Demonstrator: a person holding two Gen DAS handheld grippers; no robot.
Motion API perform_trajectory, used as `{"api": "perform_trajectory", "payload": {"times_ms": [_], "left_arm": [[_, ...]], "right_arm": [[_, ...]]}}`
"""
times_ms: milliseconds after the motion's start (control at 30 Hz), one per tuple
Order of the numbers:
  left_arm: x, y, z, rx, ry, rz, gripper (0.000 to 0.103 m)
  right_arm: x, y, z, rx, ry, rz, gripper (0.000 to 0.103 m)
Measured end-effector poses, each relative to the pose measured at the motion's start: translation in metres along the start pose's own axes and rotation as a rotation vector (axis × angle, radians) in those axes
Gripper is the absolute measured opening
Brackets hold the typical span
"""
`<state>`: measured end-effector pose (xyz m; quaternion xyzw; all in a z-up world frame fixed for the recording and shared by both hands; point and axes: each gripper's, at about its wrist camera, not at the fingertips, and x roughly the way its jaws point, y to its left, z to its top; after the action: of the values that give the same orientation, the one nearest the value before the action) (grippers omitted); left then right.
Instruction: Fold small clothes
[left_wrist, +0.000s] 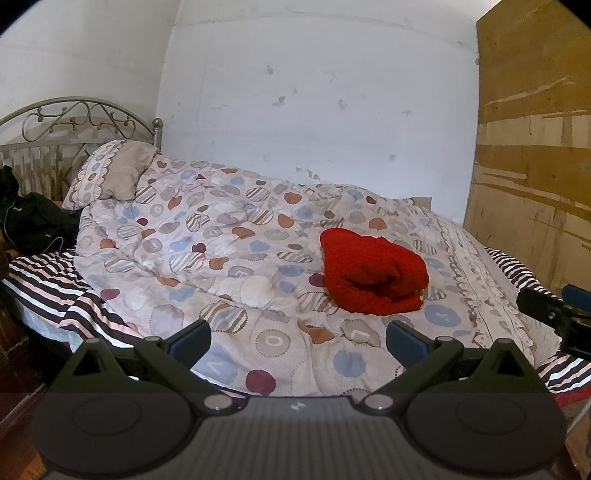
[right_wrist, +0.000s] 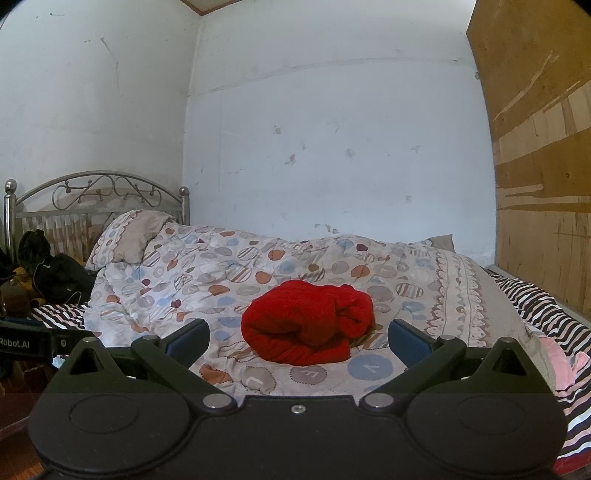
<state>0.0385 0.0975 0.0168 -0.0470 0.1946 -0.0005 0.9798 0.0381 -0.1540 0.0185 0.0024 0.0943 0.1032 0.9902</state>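
Observation:
A red knitted garment (left_wrist: 371, 275) lies in a thick folded bundle on the patterned quilt (left_wrist: 221, 236). My left gripper (left_wrist: 297, 341) is open, held back from the garment and a little to its left, with nothing between its blue pads. In the right wrist view the same red garment (right_wrist: 308, 321) sits straight ahead, just beyond my right gripper (right_wrist: 297, 341), which is open and empty. Part of the right gripper (left_wrist: 557, 314) shows at the right edge of the left wrist view. The left gripper's body (right_wrist: 33, 341) shows at the left edge of the right wrist view.
The quilt (right_wrist: 221, 280) covers a bed with a striped sheet (left_wrist: 48, 284) and a metal headboard (left_wrist: 74, 118). A pillow (left_wrist: 110, 173) and dark clothes (left_wrist: 33, 221) lie at the head. A plywood panel (right_wrist: 543, 155) stands on the right. A pink cloth (right_wrist: 557, 362) lies at the bed's right edge.

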Motion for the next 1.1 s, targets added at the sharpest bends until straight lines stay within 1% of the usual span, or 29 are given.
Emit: {"api": "perform_trajectory", "payload": {"times_ms": [567, 667, 800, 900, 1000, 1100], "left_arm": [[0.0000, -0.0010, 0.0013, -0.001, 0.002, 0.001, 0.103], [0.0001, -0.0019, 0.0016, 0.004, 0.017, -0.005, 0.103], [0.0023, -0.0074, -0.0016, -0.003, 0.059, 0.047, 0.103], [0.0042, -0.0083, -0.0051, -0.014, 0.073, 0.025, 0.103], [0.0041, -0.0069, -0.0049, -0.022, 0.083, -0.015, 0.103], [0.0029, -0.0069, -0.0055, -0.023, 0.075, -0.020, 0.103]], "right_arm": [[0.0008, -0.0006, 0.0002, 0.005, 0.002, 0.000, 0.103], [0.0009, -0.0006, 0.0002, 0.005, 0.003, -0.001, 0.103], [0.0012, -0.0009, 0.0004, 0.005, 0.003, 0.000, 0.103], [0.0009, -0.0007, -0.0005, 0.005, 0.005, 0.001, 0.103], [0.0010, -0.0003, -0.0006, 0.005, 0.004, 0.000, 0.103], [0.0010, -0.0002, -0.0007, 0.006, 0.005, 0.000, 0.103]]}}
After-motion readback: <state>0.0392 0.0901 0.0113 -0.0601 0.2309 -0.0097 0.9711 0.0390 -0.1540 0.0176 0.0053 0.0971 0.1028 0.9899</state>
